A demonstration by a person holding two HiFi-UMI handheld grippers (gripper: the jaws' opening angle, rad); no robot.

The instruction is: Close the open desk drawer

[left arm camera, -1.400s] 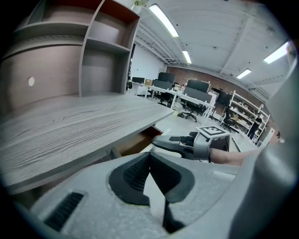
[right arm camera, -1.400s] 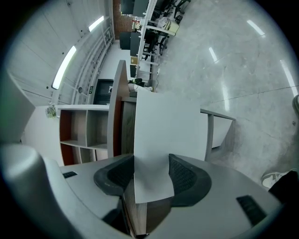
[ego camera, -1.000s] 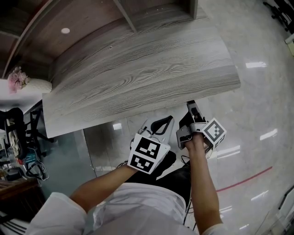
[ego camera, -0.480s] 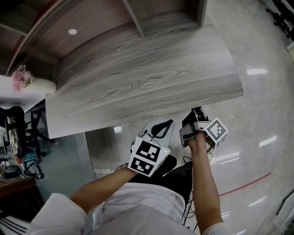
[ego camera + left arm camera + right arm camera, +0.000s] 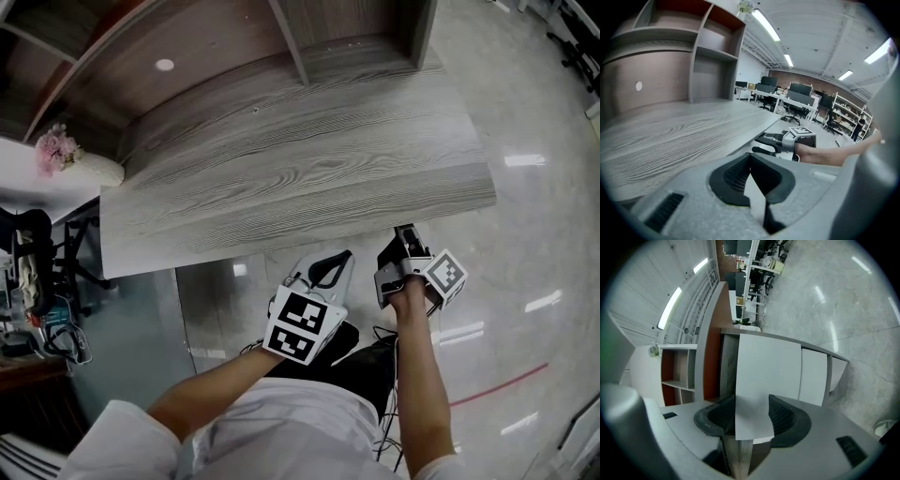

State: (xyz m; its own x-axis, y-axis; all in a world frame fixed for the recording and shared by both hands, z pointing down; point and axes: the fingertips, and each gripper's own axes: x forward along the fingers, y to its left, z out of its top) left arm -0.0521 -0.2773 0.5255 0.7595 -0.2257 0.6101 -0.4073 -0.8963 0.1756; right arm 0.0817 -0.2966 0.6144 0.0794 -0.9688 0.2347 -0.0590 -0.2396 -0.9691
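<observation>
Below desk (image 5: pixel 281 178) edge, right tool (image 5: pixel 751 405) clamps white drawer front (image 5: pixel 768 366); left tool (image 5: pixel 750 157) closed, empty

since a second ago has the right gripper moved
Yes, slightly: the right gripper has closed in on the desk edge in the head view.

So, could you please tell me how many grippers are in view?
2. The left gripper hangs before the desk's front edge, jaws together; the right gripper is beside it, a white panel between its jaws. None seems hidden.
</observation>
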